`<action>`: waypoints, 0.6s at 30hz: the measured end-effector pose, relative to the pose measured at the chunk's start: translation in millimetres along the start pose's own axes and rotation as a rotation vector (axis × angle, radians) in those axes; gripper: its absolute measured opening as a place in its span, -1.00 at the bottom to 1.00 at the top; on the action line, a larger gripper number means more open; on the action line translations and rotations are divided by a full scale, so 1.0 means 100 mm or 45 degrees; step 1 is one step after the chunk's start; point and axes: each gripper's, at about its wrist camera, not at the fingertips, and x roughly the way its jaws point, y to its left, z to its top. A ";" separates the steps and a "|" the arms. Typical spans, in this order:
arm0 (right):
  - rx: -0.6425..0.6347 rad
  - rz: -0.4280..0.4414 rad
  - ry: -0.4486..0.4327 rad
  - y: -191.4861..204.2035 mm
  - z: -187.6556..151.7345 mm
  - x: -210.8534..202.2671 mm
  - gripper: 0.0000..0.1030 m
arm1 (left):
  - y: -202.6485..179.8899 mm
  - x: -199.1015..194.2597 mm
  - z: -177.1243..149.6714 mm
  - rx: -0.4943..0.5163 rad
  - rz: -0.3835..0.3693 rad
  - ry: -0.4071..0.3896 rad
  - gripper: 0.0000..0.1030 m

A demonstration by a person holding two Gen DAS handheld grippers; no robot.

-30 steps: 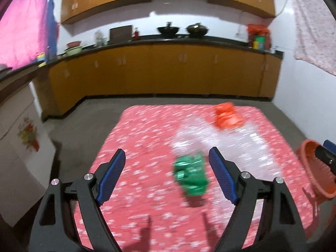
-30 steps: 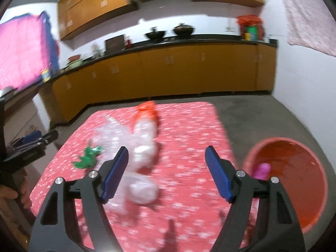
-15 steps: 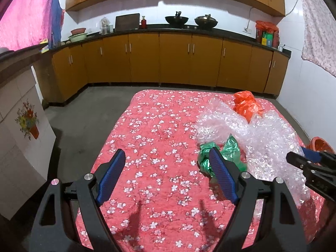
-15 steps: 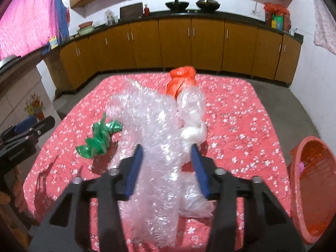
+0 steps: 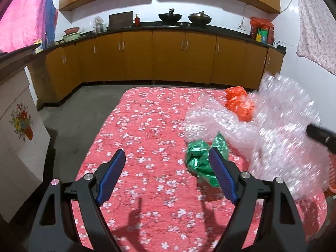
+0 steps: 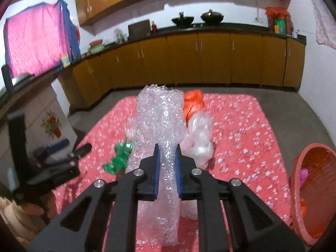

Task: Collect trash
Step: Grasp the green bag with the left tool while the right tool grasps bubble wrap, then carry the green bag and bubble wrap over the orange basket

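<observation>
On the red floral tablecloth (image 5: pixel 147 126) covering the table, the trash is lying in a loose cluster toward the right side. The right gripper (image 6: pixel 167 168) has just been closing, and its blue pads are now pinching a long strip of clear bubble wrap (image 6: pixel 159 117), which is standing up between the jaws and trailing down below them. Just beside the strip, a crumpled orange plastic bag (image 6: pixel 193 103) and a clear plastic bag (image 6: pixel 200 140) are resting on the cloth. The left gripper (image 5: pixel 166 178) is hovering with jaws spread wide and nothing between them; a crumpled green plastic bag (image 5: pixel 198 159) is lying just beyond its right finger. An orange plastic basket (image 6: pixel 313 189) is standing off the table's right edge, holding something pink.
</observation>
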 end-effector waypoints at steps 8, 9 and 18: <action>0.133 -0.114 -0.105 -0.44 0.07 -0.37 -0.73 | -0.35 0.24 0.01 0.073 -0.014 0.056 0.70; 0.139 -0.139 -0.106 -0.49 0.06 -0.39 -0.73 | -0.39 0.28 0.01 0.079 -0.007 0.067 0.70; 0.232 -0.289 -0.090 -1.04 -0.08 -0.43 -0.73 | -0.47 0.70 0.02 0.047 0.027 0.192 0.61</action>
